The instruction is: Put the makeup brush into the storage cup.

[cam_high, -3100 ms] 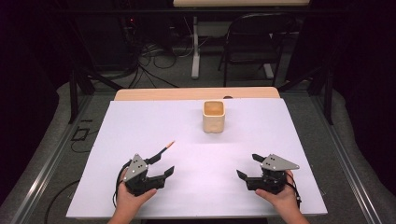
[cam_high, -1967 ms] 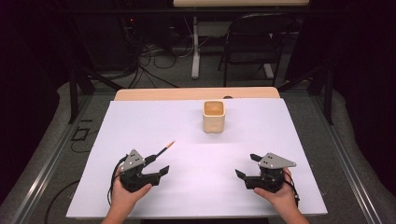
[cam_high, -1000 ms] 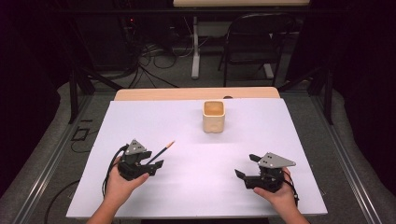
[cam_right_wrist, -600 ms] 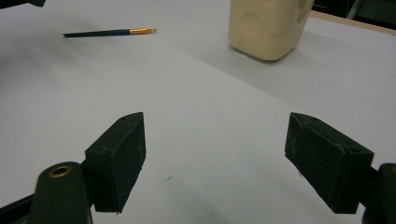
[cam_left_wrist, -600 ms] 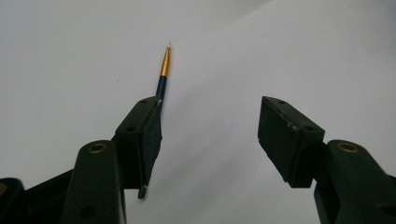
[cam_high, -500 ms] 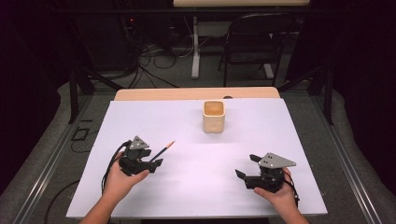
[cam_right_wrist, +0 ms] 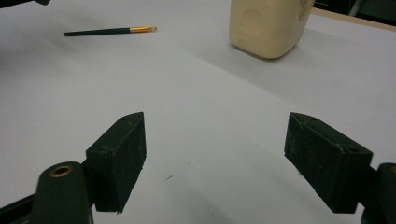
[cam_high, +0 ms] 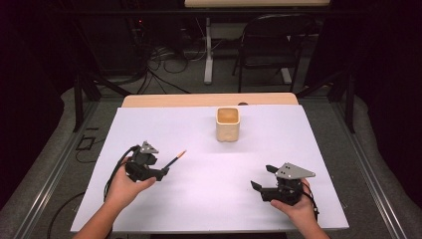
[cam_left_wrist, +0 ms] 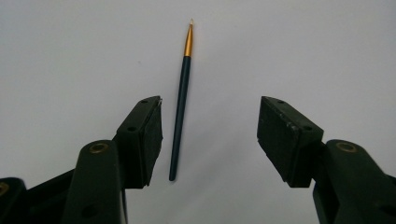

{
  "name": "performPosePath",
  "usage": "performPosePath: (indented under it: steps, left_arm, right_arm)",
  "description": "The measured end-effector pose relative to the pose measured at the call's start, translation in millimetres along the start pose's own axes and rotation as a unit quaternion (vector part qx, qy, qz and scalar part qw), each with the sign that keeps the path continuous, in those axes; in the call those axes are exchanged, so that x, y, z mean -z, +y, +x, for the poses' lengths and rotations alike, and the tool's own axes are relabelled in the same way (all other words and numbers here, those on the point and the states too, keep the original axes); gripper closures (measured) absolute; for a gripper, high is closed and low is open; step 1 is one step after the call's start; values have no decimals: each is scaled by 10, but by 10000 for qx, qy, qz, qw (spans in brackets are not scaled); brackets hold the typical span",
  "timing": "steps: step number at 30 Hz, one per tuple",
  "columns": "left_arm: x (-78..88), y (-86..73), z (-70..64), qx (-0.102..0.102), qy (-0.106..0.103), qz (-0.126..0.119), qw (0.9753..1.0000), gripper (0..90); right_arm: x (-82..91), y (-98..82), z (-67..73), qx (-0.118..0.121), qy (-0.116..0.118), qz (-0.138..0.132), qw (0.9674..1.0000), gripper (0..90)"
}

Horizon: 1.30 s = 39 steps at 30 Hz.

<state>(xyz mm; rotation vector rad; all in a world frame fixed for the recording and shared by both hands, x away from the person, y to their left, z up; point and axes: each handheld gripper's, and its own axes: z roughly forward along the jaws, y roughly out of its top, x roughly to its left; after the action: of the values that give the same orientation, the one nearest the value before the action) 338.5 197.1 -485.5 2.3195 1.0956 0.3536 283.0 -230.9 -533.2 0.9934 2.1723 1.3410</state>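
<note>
- The paintbrush [cam_high: 174, 159] lies flat on the white tabletop [cam_high: 209, 199], left of the middle and on the person's side of it.
- Seen from above, its long axis runs on a slant: the gold ferrule and pale tip point away from the person and to the right, roughly toward the cream cup [cam_high: 228, 124], while the dark handle end points back at the left claw [cam_high: 160, 174].
- In the left gripper view the paintbrush [cam_left_wrist: 181, 98] runs nearly straight ahead, tip far, handle end near.
- The left claw [cam_left_wrist: 210, 140] is spread wide; the handle end sits between its jaws, close beside the left-hand pad in that view, and neither pad presses on it.
- The right claw [cam_high: 263, 178] rests near the right front of the tabletop, well apart from the brush, jaws spread with bare tabletop between them.
- From the right gripper view the paintbrush [cam_right_wrist: 109, 31] lies far off, crosswise, tip toward the cup [cam_right_wrist: 266, 28].
- The cup stands upright toward the far edge of the tabletop.
</note>
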Motion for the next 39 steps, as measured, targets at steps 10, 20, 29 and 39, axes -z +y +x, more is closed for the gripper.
performPosePath:
  steps: [10,20,29,39]
  left_arm:
    - [-8,69,30,-90,82,187,9998,414]
    - [-33,134,78,-107,134,391,9991,423]
    - [-73,187,124,-145,151,690,9974,431]
    - [-107,222,146,-125,149,926,9955,437]
  right_arm:
    - [0,-1,-1,-4,-6,-11,10000,205]
    - [2,0,0,2,0,-3,10000,206]
    - [2,-1,-2,-2,6,19,10000,206]
    - [-1,-2,-1,3,15,11,10000,206]
